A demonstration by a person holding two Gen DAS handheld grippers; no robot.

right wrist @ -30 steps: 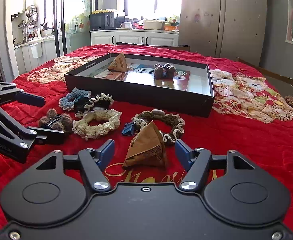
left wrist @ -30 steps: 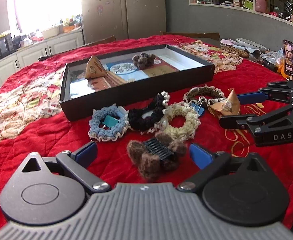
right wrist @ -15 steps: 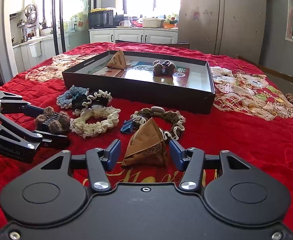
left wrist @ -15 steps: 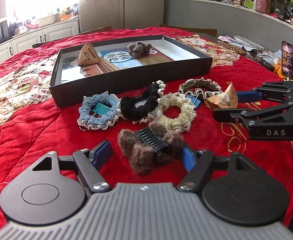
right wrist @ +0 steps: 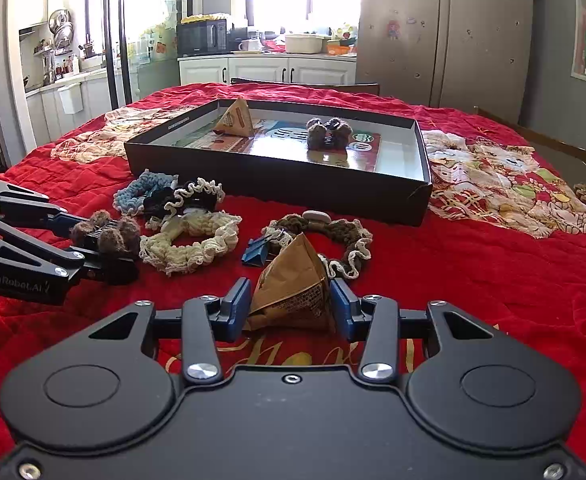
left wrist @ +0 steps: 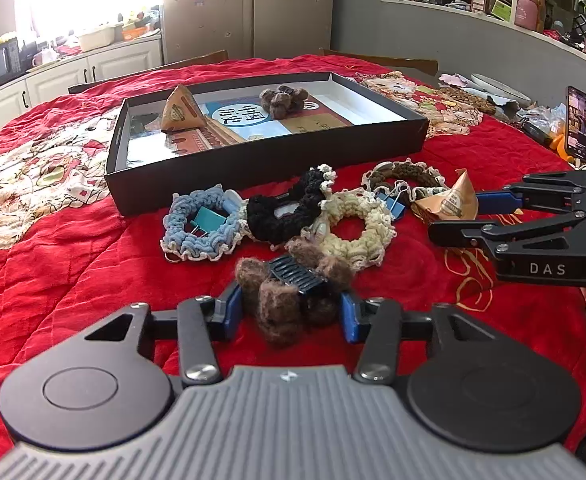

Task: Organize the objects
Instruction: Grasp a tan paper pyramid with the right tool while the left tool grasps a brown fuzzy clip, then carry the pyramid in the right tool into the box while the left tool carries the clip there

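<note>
1. The left gripper (left wrist: pixel 289 312), marked "GenRobot.AI" on its side in the right wrist view, had its jaws closing around a fuzzy brown hair clip (left wrist: pixel 293 292) on the red cloth (left wrist: pixel 73 280). The blue pads stood at the fluff on both sides; whether they already pressed it I cannot tell. The clip's dark comb ran across the gap between the fingers, from one pad toward the other.
2. Behind it lay a row of hair ties: a blue scrunchie (left wrist: pixel 201 232) with a teal binder clip (left wrist: pixel 209 218) in its ring, then a black scrunchie (left wrist: pixel 289 212), then a cream scrunchie (left wrist: pixel 357 228).
3. Farther back the black tray (left wrist: pixel 269 156) held a printed card with large Chinese characters, a paper packet and another brown clip.
4. A brown scrunchie (right wrist: pixel 325 236) and a blue binder clip (right wrist: pixel 257 250) lay just beyond the right gripper.
5. The right gripper (right wrist: pixel 291 308), lettered "DAS", was closing on a brown pyramid packet (right wrist: pixel 293 288) with small unreadable print, tip pointing up and away, base toward the camera. The pads were at its edges; contact was uncertain.
</note>
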